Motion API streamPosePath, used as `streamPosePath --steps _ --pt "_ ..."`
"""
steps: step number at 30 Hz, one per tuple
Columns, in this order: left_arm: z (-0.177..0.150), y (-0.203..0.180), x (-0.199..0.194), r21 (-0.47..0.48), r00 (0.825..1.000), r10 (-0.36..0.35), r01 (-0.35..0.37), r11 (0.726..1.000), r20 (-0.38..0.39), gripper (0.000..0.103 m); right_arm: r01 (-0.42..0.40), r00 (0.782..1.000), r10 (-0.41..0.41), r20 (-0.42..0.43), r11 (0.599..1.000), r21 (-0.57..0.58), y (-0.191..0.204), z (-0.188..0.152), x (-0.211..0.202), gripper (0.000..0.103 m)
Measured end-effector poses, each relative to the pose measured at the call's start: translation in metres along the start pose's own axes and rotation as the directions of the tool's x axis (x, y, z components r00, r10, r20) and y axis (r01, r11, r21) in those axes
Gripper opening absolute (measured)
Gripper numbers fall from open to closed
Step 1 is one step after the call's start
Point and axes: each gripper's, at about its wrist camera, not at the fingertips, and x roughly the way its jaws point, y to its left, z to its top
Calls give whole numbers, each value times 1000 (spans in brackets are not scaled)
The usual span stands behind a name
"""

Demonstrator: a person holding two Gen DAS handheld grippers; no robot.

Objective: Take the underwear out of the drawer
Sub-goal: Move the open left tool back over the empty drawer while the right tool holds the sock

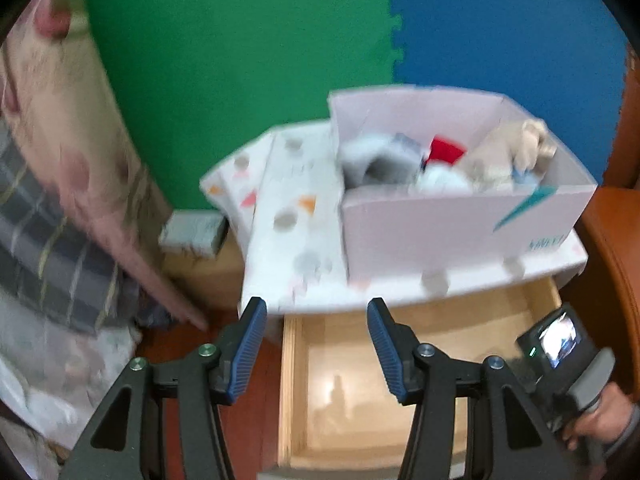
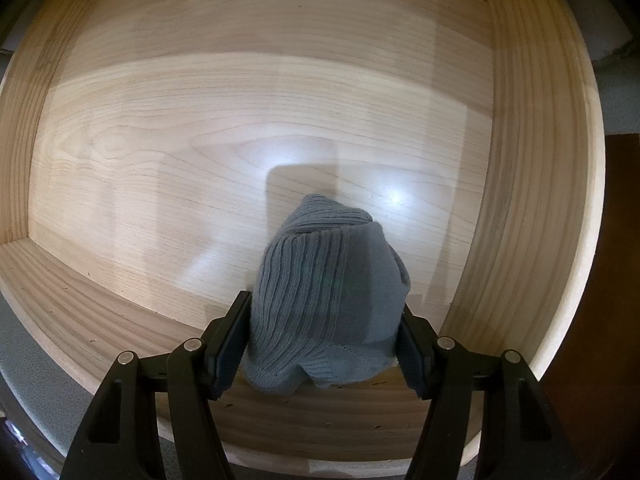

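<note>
- The grey ribbed underwear (image 2: 326,292) is clamped between the pads of the right gripper (image 2: 322,344), at the near right of the drawer (image 2: 160,140) floor.
- The bundle's long axis is judged to lie along the fingers.
- The left gripper (image 1: 316,344) is held apart, empty, above the drawer's front edge; the right hand is the nearer.

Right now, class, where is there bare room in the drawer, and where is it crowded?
The wooden drawer floor is bare out to its walls, except where the right gripper clamps the grey underwear. The cardboard box above is crowded with clothes.
</note>
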Motion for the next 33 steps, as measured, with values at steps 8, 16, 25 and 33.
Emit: streamPosePath --steps 8,16,25,33 --pt "-62 -3 44 -25 996 16 -18 1000 -93 54 4 1000 -4 19 1000 -10 2 -2 -4 57" --pt "-83 -14 63 -62 991 -43 36 997 -123 54 50 996 -47 70 998 -41 13 -4 -13 51" --pt "-97 -15 69 -71 993 -13 5 997 -114 54 11 988 -11 152 1000 -1 4 -5 -31 49" --pt "-98 -13 68 -99 996 -17 8 995 -93 54 24 962 -23 273 1000 -1 2 -11 -54 49"
